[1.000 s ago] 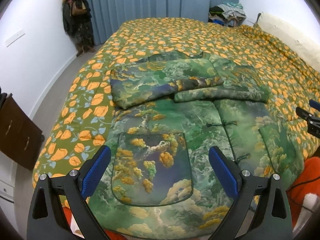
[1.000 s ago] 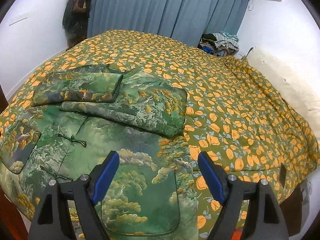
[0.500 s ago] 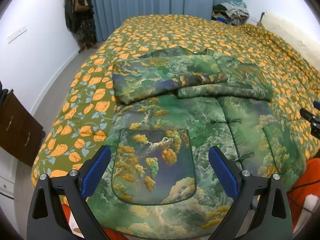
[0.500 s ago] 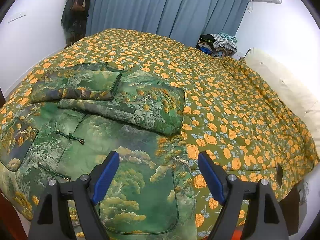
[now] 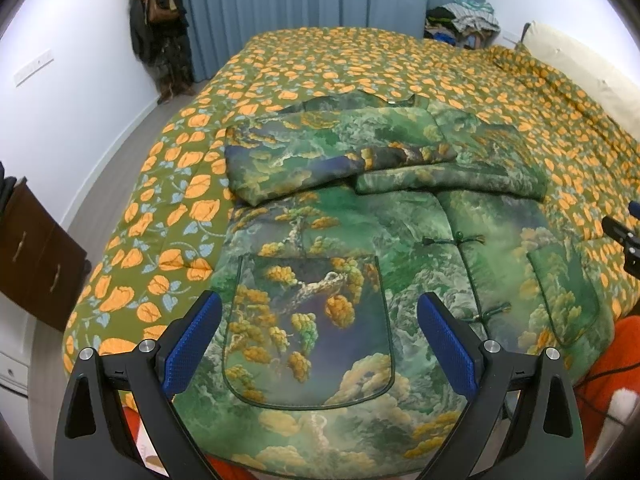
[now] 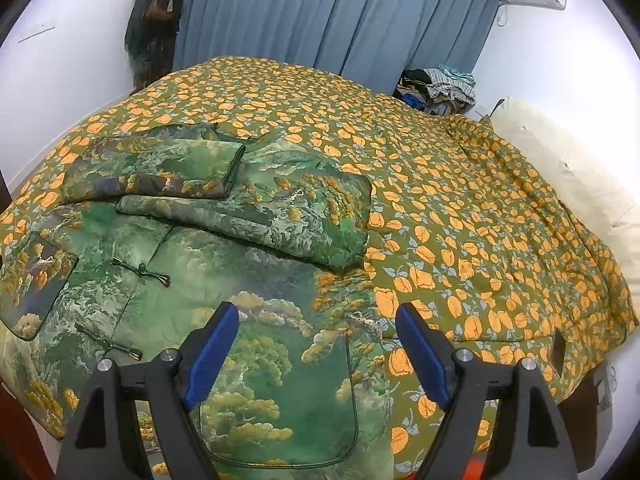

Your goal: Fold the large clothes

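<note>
A large green padded jacket with a cloud and tree print (image 5: 400, 240) lies front up on the bed, hem nearest me. Both sleeves are folded across the chest: the left sleeve (image 5: 320, 160) on top, the right sleeve (image 6: 280, 220) under it. It has two patch pockets (image 5: 308, 328) (image 6: 280, 396) and knot buttons (image 6: 140, 272). My left gripper (image 5: 318, 340) is open above the left pocket. My right gripper (image 6: 318, 354) is open above the right pocket, near the jacket's right edge. Neither holds anything.
The bed carries a green quilt with orange flowers (image 6: 460, 200). A cream pillow (image 6: 560, 168) lies at the right. Blue curtains (image 6: 320, 20), hanging clothes (image 5: 160, 20) and a clothes pile (image 6: 440, 88) stand behind. A brown cabinet (image 5: 36, 248) stands at the left.
Both grippers have moved slightly lower and closer toward the jacket's hem; the jacket has not moved and both stay open.
</note>
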